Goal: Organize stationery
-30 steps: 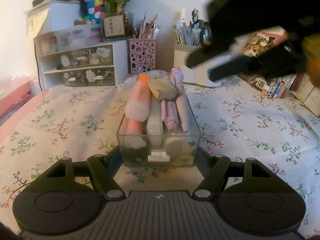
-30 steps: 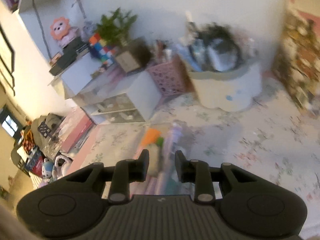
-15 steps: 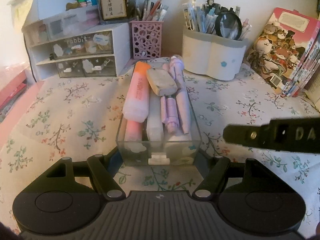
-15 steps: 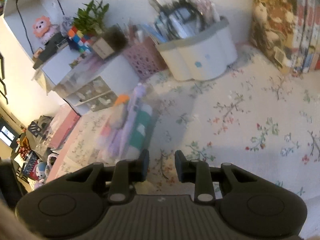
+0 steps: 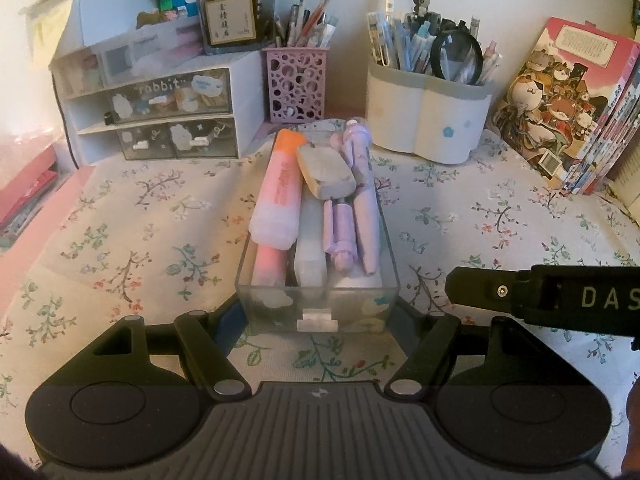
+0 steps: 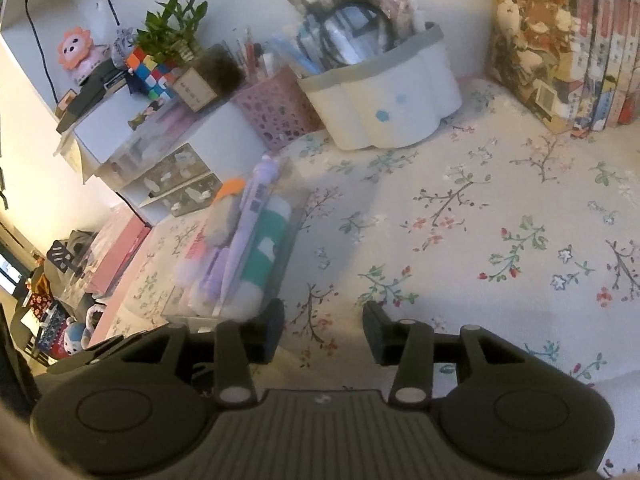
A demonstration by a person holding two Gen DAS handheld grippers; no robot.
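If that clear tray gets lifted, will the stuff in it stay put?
Probably not all of it. The eraser lies loose on top of the heap, so a tilt may slide it off. The pens are round and piled above the clear tray's rim, so they could roll out.

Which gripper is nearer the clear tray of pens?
Left. The left gripper clamps the clear tray's near end; the right gripper, jaws just opened and empty, sits beside it.

Matte black left claw (image 5: 319,322) and right claw (image 6: 323,330): ribbed grey housings, round discs, silver pivot screws, white lettering.
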